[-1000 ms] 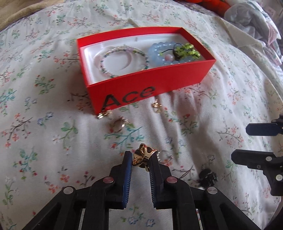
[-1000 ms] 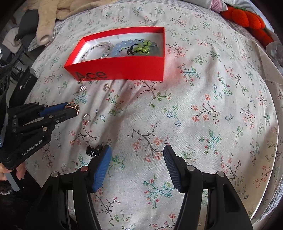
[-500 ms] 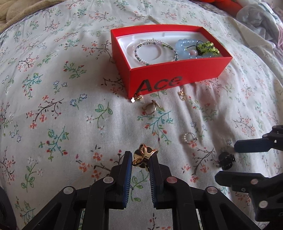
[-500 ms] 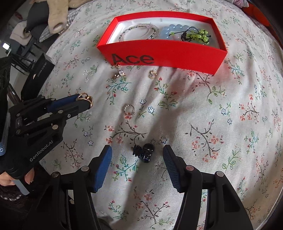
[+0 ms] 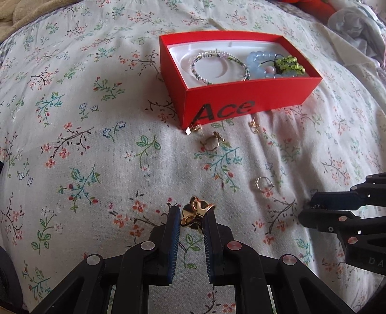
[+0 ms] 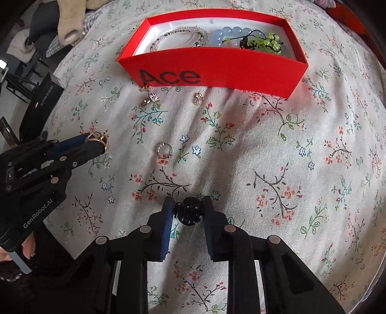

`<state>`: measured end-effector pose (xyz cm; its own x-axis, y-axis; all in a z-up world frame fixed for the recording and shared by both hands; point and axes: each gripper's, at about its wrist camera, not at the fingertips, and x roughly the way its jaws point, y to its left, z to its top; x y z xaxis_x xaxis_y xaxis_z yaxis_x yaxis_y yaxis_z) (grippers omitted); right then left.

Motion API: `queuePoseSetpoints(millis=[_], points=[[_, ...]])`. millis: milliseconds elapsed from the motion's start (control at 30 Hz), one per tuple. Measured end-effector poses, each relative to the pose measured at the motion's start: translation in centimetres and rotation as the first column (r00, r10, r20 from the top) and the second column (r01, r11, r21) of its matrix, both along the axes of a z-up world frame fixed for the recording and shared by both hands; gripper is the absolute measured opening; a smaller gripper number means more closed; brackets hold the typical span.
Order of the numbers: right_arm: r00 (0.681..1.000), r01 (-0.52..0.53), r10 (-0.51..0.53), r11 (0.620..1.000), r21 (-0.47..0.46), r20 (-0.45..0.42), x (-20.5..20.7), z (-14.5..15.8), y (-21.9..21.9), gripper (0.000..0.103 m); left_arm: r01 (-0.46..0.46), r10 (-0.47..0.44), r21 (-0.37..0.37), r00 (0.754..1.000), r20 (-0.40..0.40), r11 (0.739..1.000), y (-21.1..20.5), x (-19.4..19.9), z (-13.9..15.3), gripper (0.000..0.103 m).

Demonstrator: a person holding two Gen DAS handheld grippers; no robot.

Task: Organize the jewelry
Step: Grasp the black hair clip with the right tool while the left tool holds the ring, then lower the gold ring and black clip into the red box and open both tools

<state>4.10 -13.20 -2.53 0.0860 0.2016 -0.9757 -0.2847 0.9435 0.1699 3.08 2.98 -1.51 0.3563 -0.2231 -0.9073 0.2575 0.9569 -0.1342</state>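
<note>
My left gripper (image 5: 192,212) is shut on a gold twisted ring (image 5: 195,216) and holds it above the floral bedsheet. In the right wrist view, my right gripper (image 6: 188,205) points down at a small black claw clip (image 6: 188,215). Its jaws are closing, and both pads touch the clip. The red "Ace" box (image 5: 241,99) lies ahead with a beaded bangle (image 5: 219,68), a blue bead bracelet (image 5: 259,60) and a green bead piece (image 5: 288,64) in it. Loose on the sheet are a gold ring (image 5: 212,143), two gold earrings (image 5: 193,129) (image 5: 254,125) and a small beaded ring (image 5: 264,184).
A black carton (image 6: 41,103) stands off the bed's left edge in the right wrist view, with beige cloth (image 6: 70,21) beyond it. A hand (image 6: 29,246) grips the left tool. Crumpled grey fabric (image 5: 357,26) lies at the far right, past the box.
My right gripper moved over the black claw clip and its jaws closed in from wide apart onto it. My left gripper kept its hold on the gold ring.
</note>
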Motion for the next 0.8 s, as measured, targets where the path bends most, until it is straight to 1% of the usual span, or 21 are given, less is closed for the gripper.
queuePoseSetpoints(millis=[400, 533, 800], points=[[0.992, 0.073, -0.078, 0.996, 0.056, 0.098, 2.4, 4.1, -2.3, 0.025, -0.016, 0.018, -0.036, 0.999, 0.048, 0.999, -0.6, 1.2, 2.2, 0.014], [0.983, 0.108, -0.118, 0.991, 0.074, 0.144, 3.5, 5.2, -2.6, 0.025, -0.026, 0.029, -0.047, 0.997, 0.065, 0.999, -0.8, 1.9, 3.0, 0.014], [0.958, 0.191, -0.213, 0.973, 0.129, 0.193, 5.8, 7.2, -4.6, 0.025, -0.053, 0.061, -0.093, 0.994, 0.091, 0.994, -1.0, 3.6, 4.6, 0.014]])
